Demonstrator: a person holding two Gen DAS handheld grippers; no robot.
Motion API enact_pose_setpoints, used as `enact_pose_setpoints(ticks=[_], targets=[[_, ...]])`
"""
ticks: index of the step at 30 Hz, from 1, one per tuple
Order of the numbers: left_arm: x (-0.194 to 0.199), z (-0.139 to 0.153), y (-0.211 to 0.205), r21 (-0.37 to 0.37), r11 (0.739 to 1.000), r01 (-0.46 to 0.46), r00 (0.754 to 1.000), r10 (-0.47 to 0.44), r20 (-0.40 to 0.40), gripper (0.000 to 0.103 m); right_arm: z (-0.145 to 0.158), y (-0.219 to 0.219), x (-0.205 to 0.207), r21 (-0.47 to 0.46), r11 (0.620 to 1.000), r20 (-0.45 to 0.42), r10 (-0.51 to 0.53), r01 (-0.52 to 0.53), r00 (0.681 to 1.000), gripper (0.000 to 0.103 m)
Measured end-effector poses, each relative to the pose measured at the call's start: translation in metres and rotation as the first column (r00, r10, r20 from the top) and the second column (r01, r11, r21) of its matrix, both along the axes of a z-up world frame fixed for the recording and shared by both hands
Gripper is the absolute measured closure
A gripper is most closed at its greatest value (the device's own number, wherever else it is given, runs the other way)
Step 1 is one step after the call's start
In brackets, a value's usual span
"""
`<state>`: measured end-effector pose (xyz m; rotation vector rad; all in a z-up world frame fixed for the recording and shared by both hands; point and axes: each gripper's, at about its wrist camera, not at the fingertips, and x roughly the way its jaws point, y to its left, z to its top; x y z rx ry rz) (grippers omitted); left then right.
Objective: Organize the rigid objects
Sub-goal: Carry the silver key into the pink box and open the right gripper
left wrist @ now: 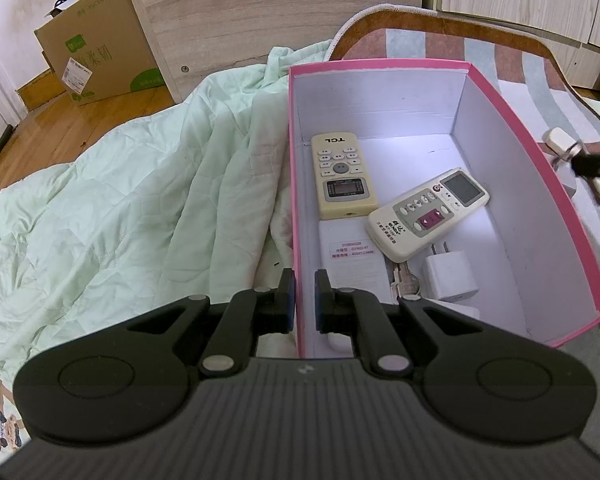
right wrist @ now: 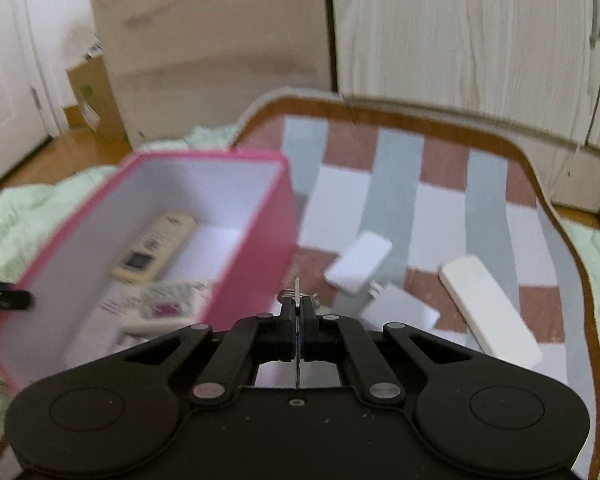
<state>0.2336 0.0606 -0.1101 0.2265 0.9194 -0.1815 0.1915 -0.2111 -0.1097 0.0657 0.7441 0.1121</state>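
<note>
A pink box (left wrist: 540,168) with white inside stands on the bed. My left gripper (left wrist: 304,296) is shut on its near left wall, one finger outside and one inside. The box holds a cream TCL remote (left wrist: 342,176), a white remote with a purple button (left wrist: 428,212), a white plug charger (left wrist: 450,276), keys (left wrist: 406,284) and a flat white labelled item (left wrist: 350,256). My right gripper (right wrist: 297,304) is shut on a thin metal key with a ring (right wrist: 297,290), held edge-on just right of the pink box (right wrist: 256,264). The right wrist view is blurred.
On the striped mat (right wrist: 444,208) right of the box lie a white flat block (right wrist: 358,266), a white charger (right wrist: 400,308) and a long white remote, face down (right wrist: 490,312). A green quilt (left wrist: 120,208) covers the left. A cardboard carton (left wrist: 92,52) and wooden furniture stand behind.
</note>
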Motion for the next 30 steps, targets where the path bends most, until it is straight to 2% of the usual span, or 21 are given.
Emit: enact_pose_setpoints(ticks=[6,11,16,21,30], targets=[[0.000,0.000,0.000,-0.001,1.000,0.000,1.000,0.000,0.000,0.096,0.045,0.026,-0.023,0.029,0.994,0.096,0.106,-0.109,0.990,0.100],[0.000,0.000,0.000,-0.002,1.000,0.000,1.000,0.000,-0.001,0.096,0.059,0.051,-0.034,0.031,0.979,0.107,0.199,-0.203,0.974,0.100],[0.001,0.000,0.000,-0.002,1.000,0.000,1.000,0.000,-0.001,0.096,0.054,0.070,-0.037,0.035,0.964,0.077,0.259,-0.262,0.963,0.100],[0.000,0.000,0.002,-0.011,1.000,-0.001,1.000,0.001,-0.005,0.096,0.040,0.078,-0.032,0.024,0.968,0.021,0.250,-0.251,0.968,0.100],[0.000,0.001,0.003,-0.013,1.000,-0.001,1.000,0.001,-0.007,0.096,0.010,0.087,-0.028,-0.086,0.961,-0.048,0.260,-0.264,0.964,0.100]])
